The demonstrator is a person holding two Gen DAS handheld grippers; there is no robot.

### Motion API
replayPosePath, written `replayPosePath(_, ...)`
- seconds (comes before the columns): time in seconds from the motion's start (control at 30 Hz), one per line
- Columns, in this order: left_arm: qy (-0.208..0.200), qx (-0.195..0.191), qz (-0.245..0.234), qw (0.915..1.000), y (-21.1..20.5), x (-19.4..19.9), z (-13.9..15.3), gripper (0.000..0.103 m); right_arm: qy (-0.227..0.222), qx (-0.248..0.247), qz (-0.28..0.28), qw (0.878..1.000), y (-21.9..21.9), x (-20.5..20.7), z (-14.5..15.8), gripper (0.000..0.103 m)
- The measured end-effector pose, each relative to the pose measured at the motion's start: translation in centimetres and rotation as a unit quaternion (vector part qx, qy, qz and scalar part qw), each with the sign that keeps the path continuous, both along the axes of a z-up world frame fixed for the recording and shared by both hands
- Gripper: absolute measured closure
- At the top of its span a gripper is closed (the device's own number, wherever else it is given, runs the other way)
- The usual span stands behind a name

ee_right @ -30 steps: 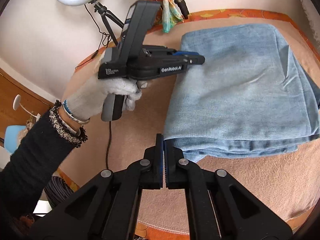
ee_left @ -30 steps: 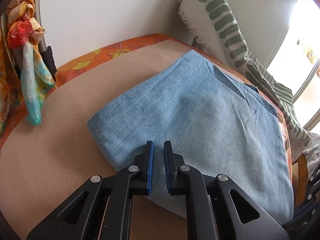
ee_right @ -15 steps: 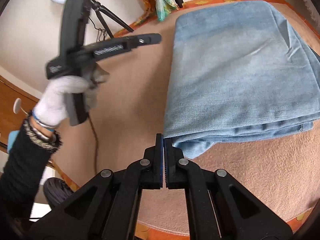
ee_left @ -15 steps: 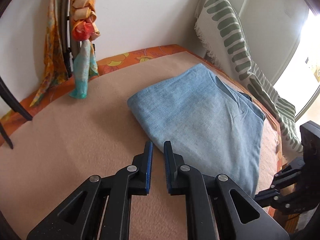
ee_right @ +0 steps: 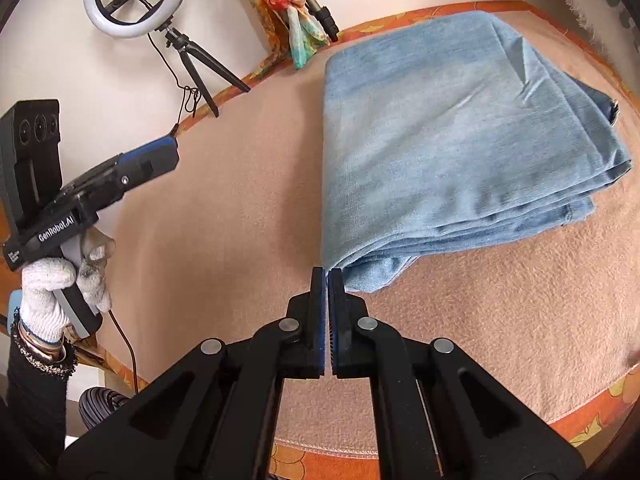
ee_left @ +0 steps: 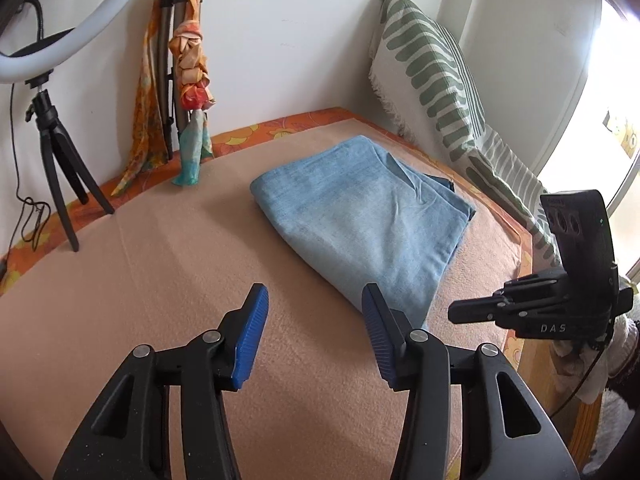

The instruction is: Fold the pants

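The left gripper (ee_left: pixel 314 336) has come up and away from the folded light-blue denim pants (ee_left: pixel 360 216): a second ago its blue pads sat nearly together right at the near edge of the cloth, and now its jaws are opening over bare tan blanket (ee_left: pixel 160 280) with nothing between them. The pants look as folded as before, a flat rectangle of stacked layers, so I'd judge the last fold made and the hands backing off.

From the left wrist view the pants lie up at about one o'clock from the spread pads, apart from them, with only the near corner reaching down beside the right-hand pad. The right gripper (ee_right: pixel 327 280) has its pads pressed together with no cloth caught. The pants spread away from it toward one o'clock, their near left corner just beside its tips; whether tip and corner touch I cannot tell. The gloved left hand (ee_right: pixel 60 284) holds its tool out at nine o'clock, well apart from the cloth.
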State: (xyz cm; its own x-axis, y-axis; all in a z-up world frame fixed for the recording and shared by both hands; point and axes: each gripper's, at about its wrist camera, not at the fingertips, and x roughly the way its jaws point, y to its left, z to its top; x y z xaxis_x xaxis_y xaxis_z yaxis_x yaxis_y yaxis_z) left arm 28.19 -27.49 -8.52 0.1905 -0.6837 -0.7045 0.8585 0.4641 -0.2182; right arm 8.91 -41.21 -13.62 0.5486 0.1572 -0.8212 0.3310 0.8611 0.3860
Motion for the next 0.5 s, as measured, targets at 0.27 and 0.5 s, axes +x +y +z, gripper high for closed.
replayPosePath(0.27, 0.095, -0.047, 0.026, 0.994, -0.9, 1.1, -1.9, 0.048, -0.022, -0.077, -0.042, 0.996, -4.6, -1.2, 5.5, 0.037)
replayPosePath(0.5, 0.16, -0.05, 0.053, 0.9844, -3.4, 1.3, -5.0, 0.046, 0.014, -0.126, -0.062, 0.99, -11.4, -0.5, 5.5, 0.018)
